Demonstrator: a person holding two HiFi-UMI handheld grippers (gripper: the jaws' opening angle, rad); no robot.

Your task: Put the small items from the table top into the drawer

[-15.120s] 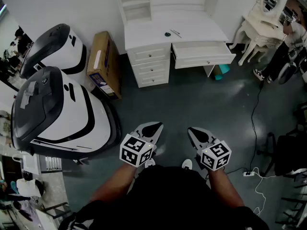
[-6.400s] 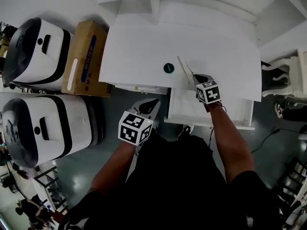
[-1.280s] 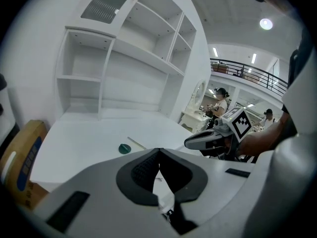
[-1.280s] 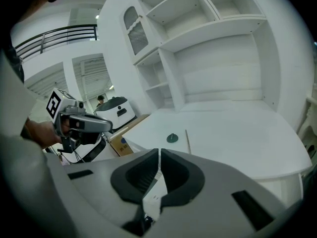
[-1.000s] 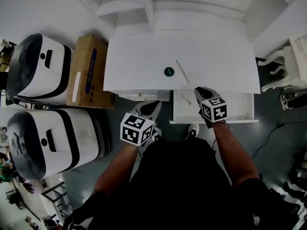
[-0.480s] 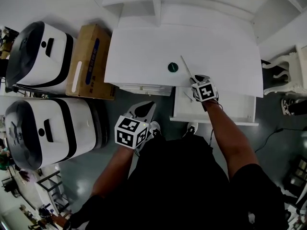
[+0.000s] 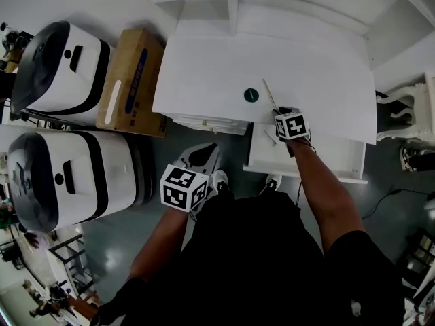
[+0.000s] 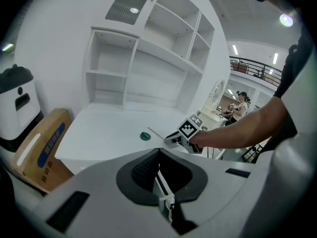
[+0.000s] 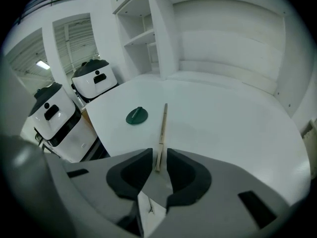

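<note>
On the white table top (image 7: 306,73) lie a dark green round disc (image 7: 251,95) and a thin wooden stick (image 7: 270,95). My right gripper (image 7: 281,111) sits at the table's front edge. In the right gripper view the stick's (image 9: 162,128) near end lies between the pads of that gripper (image 9: 158,161), with a gap on each side; the jaws are closing. The disc (image 9: 136,116) lies just left of it. Below, the drawer (image 7: 326,158) stands open with a small stick-like item (image 7: 270,136) inside. My left gripper (image 7: 202,155) hangs low in front of the desk, shut and empty.
A white shelf unit (image 7: 231,5) rises at the table's back. Left of the desk stand a cardboard box (image 7: 129,80) and two white-and-black machines (image 7: 61,66). A white chair (image 7: 408,114) is at the right. In the left gripper view my left gripper (image 8: 157,155) faces the desk.
My right gripper has risen from over the open drawer to the table's front edge, and its jaws have opened around the stick's end. The left gripper has barely moved.
</note>
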